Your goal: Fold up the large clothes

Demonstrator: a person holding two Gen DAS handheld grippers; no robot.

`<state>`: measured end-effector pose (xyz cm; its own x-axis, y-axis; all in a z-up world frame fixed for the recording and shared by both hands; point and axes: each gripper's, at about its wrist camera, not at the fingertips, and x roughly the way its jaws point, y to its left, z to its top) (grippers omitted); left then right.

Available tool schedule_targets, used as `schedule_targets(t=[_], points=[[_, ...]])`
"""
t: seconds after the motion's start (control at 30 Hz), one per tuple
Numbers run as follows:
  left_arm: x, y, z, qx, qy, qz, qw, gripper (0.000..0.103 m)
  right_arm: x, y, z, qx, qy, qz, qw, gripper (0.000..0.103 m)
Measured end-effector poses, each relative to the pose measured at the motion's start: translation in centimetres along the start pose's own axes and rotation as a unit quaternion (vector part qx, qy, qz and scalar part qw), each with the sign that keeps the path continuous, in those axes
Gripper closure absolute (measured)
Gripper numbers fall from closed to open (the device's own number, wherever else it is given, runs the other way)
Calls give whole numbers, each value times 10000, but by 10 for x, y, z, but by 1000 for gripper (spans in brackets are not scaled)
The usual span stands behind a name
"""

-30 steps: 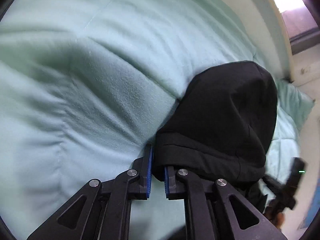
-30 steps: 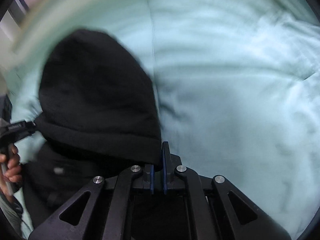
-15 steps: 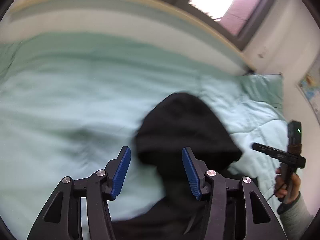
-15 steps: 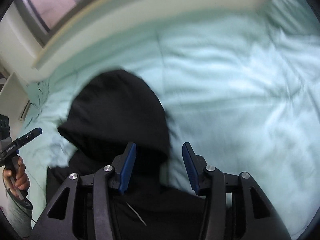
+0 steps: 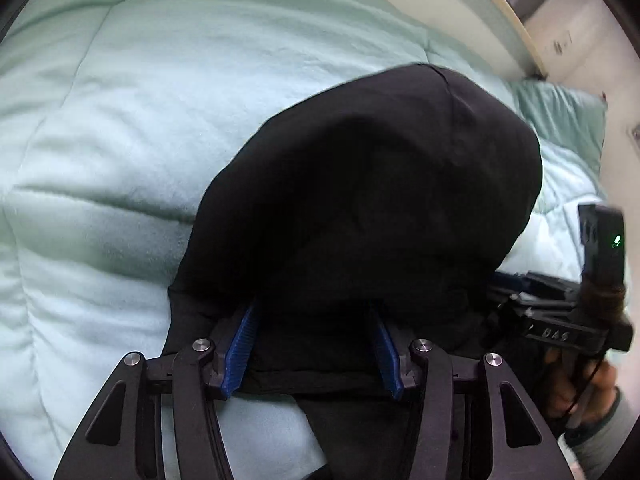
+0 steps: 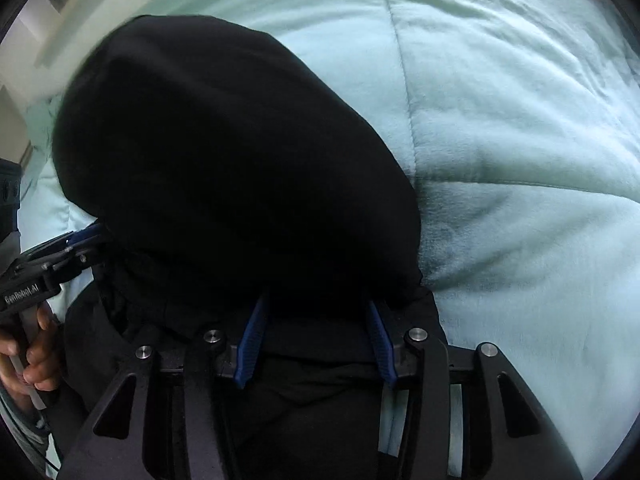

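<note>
A black hooded garment (image 5: 372,192) lies on a pale green quilt (image 5: 120,128), its rounded hood spread flat. My left gripper (image 5: 314,320) is open, its blue pads (image 5: 240,344) pushed under the hood's lower left edge. The garment also fills the right wrist view (image 6: 224,168). My right gripper (image 6: 316,316) is open, its blue pads (image 6: 250,344) reaching under the hood's lower right edge. Both sets of fingertips are hidden by the cloth. Each gripper shows at the side of the other's view.
The quilt (image 6: 520,160) covers a bed. A cream bed frame rail (image 5: 504,12) and a green pillow (image 5: 568,120) lie at the far end. The hand holding the right gripper (image 5: 576,328) shows at right; the hand with the left gripper (image 6: 32,280) shows at left.
Both grippers let go of the hood's edge and opened wide, pulled back, then moved down close again with their open fingers under the hood's lower edge.
</note>
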<state>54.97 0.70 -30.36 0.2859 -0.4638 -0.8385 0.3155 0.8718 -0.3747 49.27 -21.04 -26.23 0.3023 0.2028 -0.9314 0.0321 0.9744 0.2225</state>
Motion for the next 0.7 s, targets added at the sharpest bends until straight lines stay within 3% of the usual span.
schedule_targets(t=[0.17, 0.27, 0.4, 0.5, 0.57, 0.63, 0.7], points=[[-48, -7, -7, 12, -321, -257, 9992, 48, -27, 3, 0, -120, -101, 4, 9999, 53], [-83, -13, -11, 89, -693, -673, 9953, 47, -67, 2, -7, -159, -563, 311, 9978, 52], [-88, -5, 9, -187, -921, -695, 9931, 47, -98, 9, 19, -178, -1172, 399, 9921, 51], [-53, 10, 17, -472, -513, -234, 9973, 48, -77, 19, 59, -299, -1176, 220, 9924, 50], [-21, 27, 8, -699, -162, -145, 9973, 48, -44, 22, 72, -300, -837, -5, 9960, 50], [-15, 29, -1, -600, -313, -159, 9976, 48, -3, 18, 74, -216, -371, -112, 9990, 50], [-16, 25, -4, -380, -390, -25, 9985, 48, 19, 17, 66, -317, -348, -188, 9987, 50]])
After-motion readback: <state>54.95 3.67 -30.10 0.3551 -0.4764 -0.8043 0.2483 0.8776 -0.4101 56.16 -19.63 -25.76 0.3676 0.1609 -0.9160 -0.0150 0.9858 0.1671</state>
